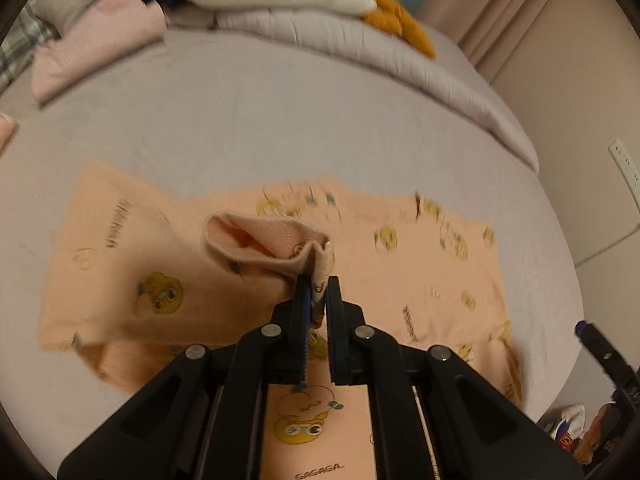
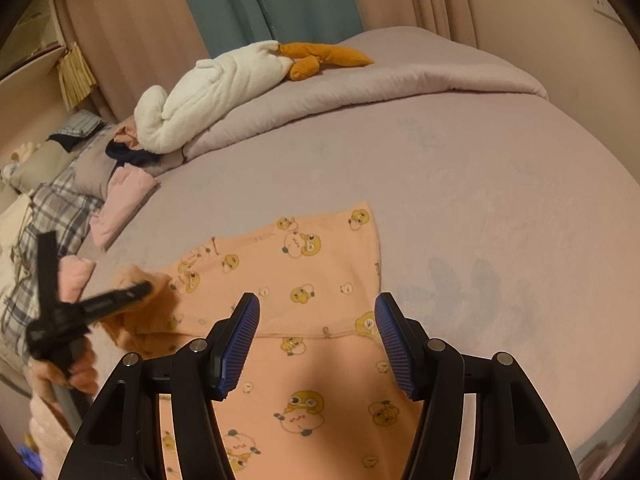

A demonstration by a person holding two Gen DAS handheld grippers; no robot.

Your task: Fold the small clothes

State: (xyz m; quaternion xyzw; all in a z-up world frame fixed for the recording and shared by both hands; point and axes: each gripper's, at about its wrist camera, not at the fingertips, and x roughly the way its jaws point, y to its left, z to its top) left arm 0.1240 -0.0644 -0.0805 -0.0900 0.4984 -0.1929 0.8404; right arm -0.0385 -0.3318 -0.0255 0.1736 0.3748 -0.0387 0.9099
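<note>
A small peach garment printed with yellow ducks lies spread on the lilac bed sheet. My left gripper is shut on its sleeve cuff and holds the cuff lifted above the cloth. In the right wrist view the same garment lies under my right gripper, which is open and empty just above it. The left gripper shows there at the left, blurred, with peach cloth at its tip.
A folded lilac duvet runs along the far side with a white and orange plush toy on it. Folded pink clothes, dark items and a plaid pillow lie at the far left. Curtains and a wall stand behind.
</note>
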